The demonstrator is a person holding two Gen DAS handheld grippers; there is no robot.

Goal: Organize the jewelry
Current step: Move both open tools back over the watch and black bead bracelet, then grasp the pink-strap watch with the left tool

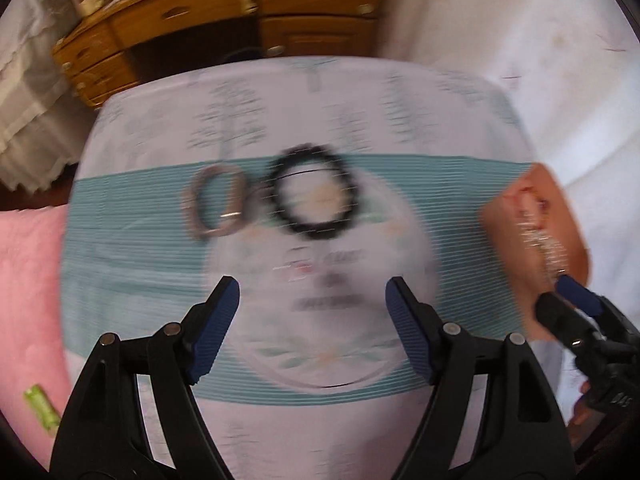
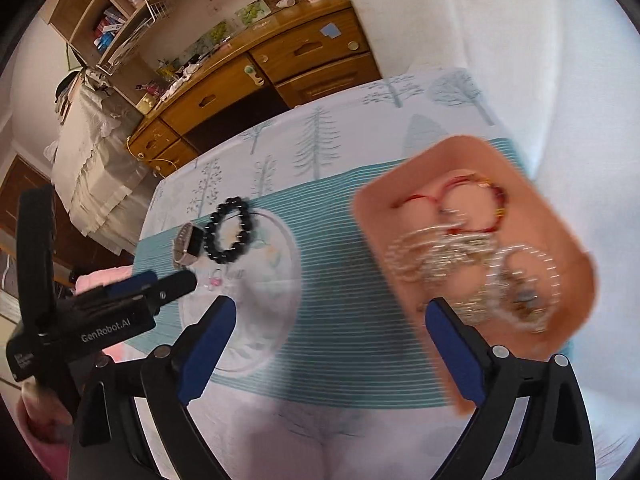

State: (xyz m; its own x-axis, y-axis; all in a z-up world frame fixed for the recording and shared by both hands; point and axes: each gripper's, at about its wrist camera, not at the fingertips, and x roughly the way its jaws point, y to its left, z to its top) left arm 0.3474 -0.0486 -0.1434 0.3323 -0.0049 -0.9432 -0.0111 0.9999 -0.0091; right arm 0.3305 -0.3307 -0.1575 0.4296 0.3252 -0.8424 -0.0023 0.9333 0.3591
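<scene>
A black bead bracelet lies on the table's teal-striped cloth, with a watch just left of it. Both also show in the right wrist view: bracelet, watch. An orange tray at the right holds a red cord bracelet and several silver chains. My left gripper is open and empty, short of the bead bracelet. My right gripper is open and empty, its right finger over the tray's near edge. The tray shows at the right of the left wrist view.
A wooden desk with drawers and cluttered shelves stands behind the table. A pink cushion lies at the left of the table. White wall is at the right. The left wrist view is motion-blurred.
</scene>
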